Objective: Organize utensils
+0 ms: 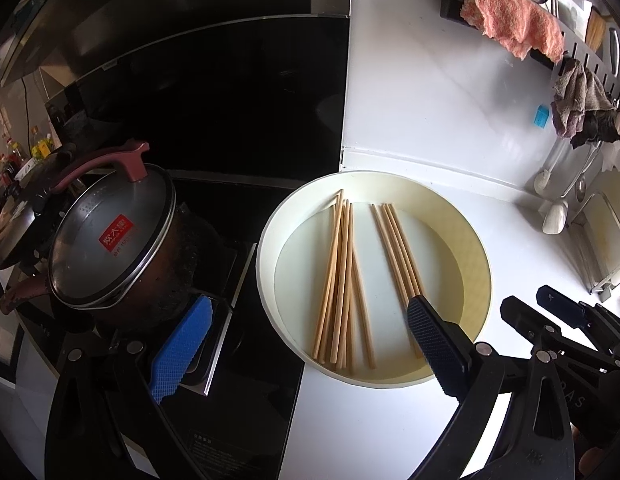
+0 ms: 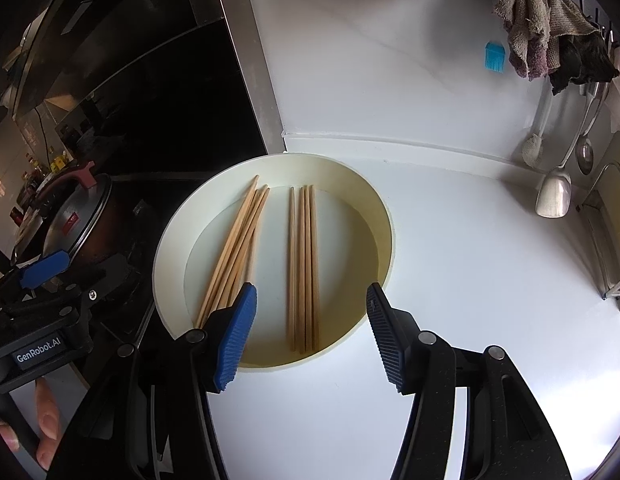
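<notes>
- Wooden chopsticks (image 2: 266, 264) lie in the round tray (image 2: 170, 248) in two bunches: left fanned, right parallel.
- Right claw (image 2: 310, 332) spread over right bunch's near ends.
- Left claw (image 1: 298, 344) spread, holding nothing.
- Sorting stage unclear.

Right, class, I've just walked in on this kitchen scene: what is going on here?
A person holds a gripper in each hand over a round white tray on the counter beside the stove. Wooden chopsticks lie in the tray in two groups: a loose, crossed bunch nearer the stove and a neat parallel set. The right gripper is open, lined up with the neat set. The left gripper is also open. Neither holds anything. A lidded pot sits on the stove.
</notes>
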`<act>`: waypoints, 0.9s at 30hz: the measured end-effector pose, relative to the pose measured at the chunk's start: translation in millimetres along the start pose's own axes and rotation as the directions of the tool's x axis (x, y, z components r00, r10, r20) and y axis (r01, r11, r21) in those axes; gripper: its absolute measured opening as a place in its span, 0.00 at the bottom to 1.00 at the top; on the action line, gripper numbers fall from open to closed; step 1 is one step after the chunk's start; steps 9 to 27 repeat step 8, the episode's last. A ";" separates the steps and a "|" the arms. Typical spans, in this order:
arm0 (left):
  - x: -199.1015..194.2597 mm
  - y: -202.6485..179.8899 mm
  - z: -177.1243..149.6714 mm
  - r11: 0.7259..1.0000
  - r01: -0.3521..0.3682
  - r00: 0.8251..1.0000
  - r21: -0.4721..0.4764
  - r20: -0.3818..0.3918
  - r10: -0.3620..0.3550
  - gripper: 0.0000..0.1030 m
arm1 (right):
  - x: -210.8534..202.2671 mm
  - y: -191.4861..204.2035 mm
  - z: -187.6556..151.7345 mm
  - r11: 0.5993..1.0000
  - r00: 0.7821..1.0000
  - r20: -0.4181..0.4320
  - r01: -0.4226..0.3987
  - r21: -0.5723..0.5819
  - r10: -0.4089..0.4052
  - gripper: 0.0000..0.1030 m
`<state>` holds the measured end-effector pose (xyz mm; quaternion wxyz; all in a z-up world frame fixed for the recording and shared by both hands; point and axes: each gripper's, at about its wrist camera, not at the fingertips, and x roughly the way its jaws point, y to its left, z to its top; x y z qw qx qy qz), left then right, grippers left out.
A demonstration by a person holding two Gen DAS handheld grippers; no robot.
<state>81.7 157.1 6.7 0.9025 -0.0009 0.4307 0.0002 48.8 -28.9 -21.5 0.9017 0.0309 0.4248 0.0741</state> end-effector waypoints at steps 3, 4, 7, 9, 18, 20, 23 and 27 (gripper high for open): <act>1.5 0.1 0.2 1.000 -0.005 1.000 -0.004 -0.010 0.005 0.94 | -0.2 -2.3 -0.5 1.000 1.000 0.000 0.000 0.004 0.000 0.53; 2.7 0.3 0.6 1.000 -0.004 1.000 -0.005 -0.014 0.004 0.94 | 0.0 -2.9 -0.7 1.000 1.000 -0.001 -0.001 0.004 0.001 0.53; 3.3 1.2 0.1 1.000 -0.004 1.000 -0.010 -0.021 0.004 0.94 | 0.7 -3.6 -1.4 1.000 1.000 -0.004 -0.003 0.005 0.003 0.53; 2.9 1.1 0.0 1.000 -0.005 1.000 -0.010 -0.021 0.005 0.94 | 0.8 -3.9 -1.6 1.000 1.000 -0.005 -0.004 0.006 0.004 0.53; 2.9 1.1 0.0 1.000 -0.005 1.000 -0.010 -0.021 0.005 0.94 | 0.8 -3.9 -1.6 1.000 1.000 -0.005 -0.004 0.006 0.004 0.53; 2.9 1.1 0.0 1.000 -0.005 1.000 -0.010 -0.021 0.005 0.94 | 0.8 -3.9 -1.6 1.000 1.000 -0.005 -0.004 0.006 0.004 0.53; 2.9 1.1 0.0 1.000 -0.005 1.000 -0.010 -0.021 0.005 0.94 | 0.8 -3.9 -1.6 1.000 1.000 -0.005 -0.004 0.006 0.004 0.53; 2.9 1.1 0.0 1.000 -0.005 1.000 -0.010 -0.021 0.005 0.94 | 0.8 -3.9 -1.6 1.000 1.000 -0.005 -0.004 0.006 0.004 0.53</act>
